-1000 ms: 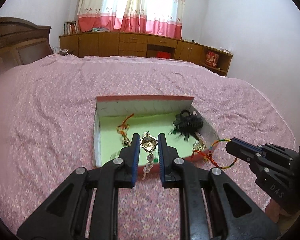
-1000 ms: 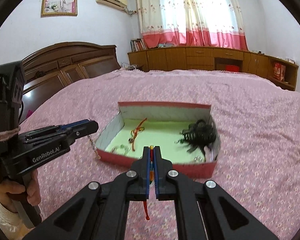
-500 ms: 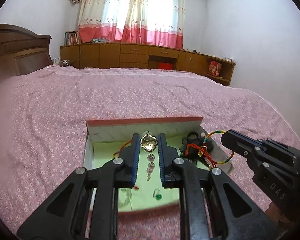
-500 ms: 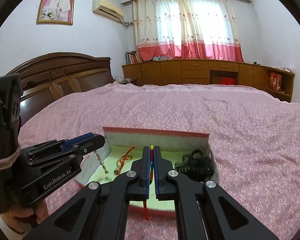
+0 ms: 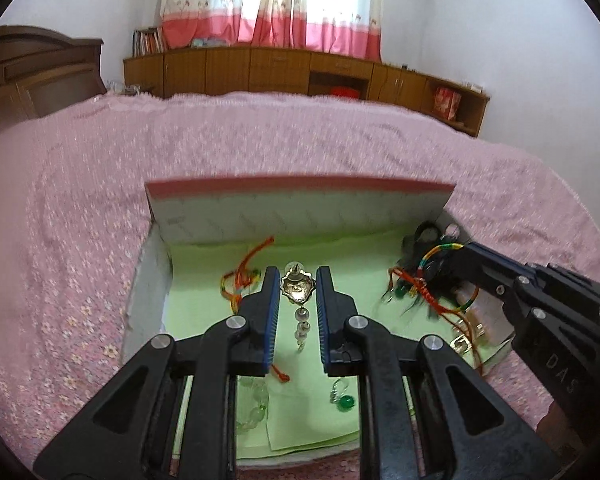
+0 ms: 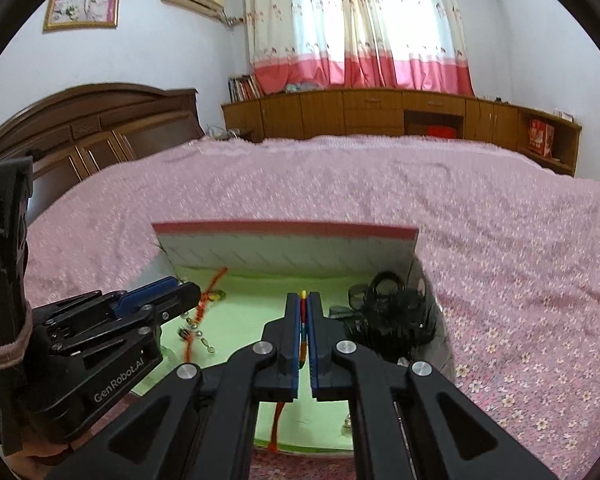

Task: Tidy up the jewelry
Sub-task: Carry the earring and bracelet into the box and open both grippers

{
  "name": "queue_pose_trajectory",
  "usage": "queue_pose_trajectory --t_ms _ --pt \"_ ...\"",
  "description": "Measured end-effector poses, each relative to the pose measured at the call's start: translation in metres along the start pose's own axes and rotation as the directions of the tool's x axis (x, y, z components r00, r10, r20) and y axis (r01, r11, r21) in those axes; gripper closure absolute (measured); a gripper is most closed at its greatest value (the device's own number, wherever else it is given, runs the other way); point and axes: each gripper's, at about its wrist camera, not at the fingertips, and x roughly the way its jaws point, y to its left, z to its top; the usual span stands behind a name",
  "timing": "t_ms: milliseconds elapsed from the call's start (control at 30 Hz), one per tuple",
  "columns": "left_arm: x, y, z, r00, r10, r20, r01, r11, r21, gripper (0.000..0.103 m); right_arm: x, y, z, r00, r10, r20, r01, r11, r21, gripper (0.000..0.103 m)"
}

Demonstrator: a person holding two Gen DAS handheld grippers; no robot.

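Gold pendant between left jaws

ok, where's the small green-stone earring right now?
Left wrist view: the small green-stone earring lies on the green liner of the pink-rimmed jewelry box, near its front edge, just below the left gripper, right of the pale bead bracelet.

Your right claw covers part of the rainbow cord bracelet and the black hair clips behind it. The bedspread is motion-blurred, and the box's near wall lies hidden under your left claw.
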Motion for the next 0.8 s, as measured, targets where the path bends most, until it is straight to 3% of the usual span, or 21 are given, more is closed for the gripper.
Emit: queue_pose_trajectory --t_ms 400,533,800 --pt "0.024 0.010 -0.006 0.988 -0.020 -0.150 0.010 0.998 -0.061 0.090 0.028 -0.018 -0.015 0.992 -0.015 -0.125 0.022 0.998 0.054 0.098" --pt "0.020 0.009 -0.007 0.987 -0.010 -0.163 -0.001 0.998 -0.065 0.077 0.022 -0.016 -0.014 0.993 -0.010 -0.118 0.016 0.999 0.047 0.086" --pt "-0.006 0.006 -0.009 0.993 -0.005 -0.117 -0.003 0.998 -0.070 0.065 -0.005 -0.009 -0.005 0.998 0.015 -0.061 -0.012 0.999 0.048 0.071"
